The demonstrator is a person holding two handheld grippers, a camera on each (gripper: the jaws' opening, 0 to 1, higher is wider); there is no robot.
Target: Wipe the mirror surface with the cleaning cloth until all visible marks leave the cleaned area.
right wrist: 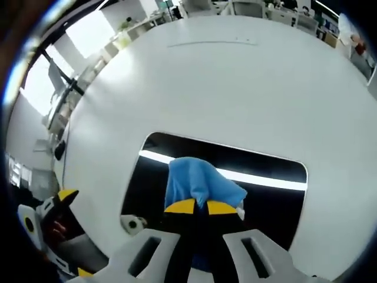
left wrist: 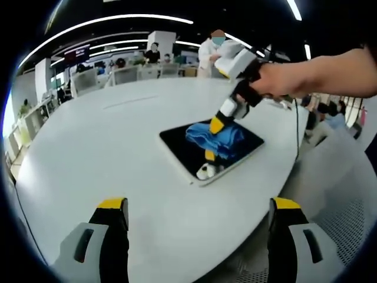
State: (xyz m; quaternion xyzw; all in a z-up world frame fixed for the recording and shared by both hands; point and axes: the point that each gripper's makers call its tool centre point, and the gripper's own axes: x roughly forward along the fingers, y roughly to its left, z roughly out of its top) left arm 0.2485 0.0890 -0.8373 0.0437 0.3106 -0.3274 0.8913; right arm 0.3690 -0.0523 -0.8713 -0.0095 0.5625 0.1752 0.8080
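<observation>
White table (left wrist: pixel 88 153), mirror (right wrist: pixel 277 171) mid-table, right gripper (right wrist: pixel 197 206) pressing cloth (right wrist: pixel 200 180)

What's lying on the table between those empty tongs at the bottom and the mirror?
Nothing: in the left gripper view, bare white table stretches from the left tongs to the mirror, where the right tongs press the blue cloth.

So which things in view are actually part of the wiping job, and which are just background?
In the job:
- mirror, flat on the table
- blue cleaning cloth, pressed on the mirror
- right gripper, shut on the cloth
- left gripper, open, held off

Just about:
- white table
- office chairs
- people behind
</observation>
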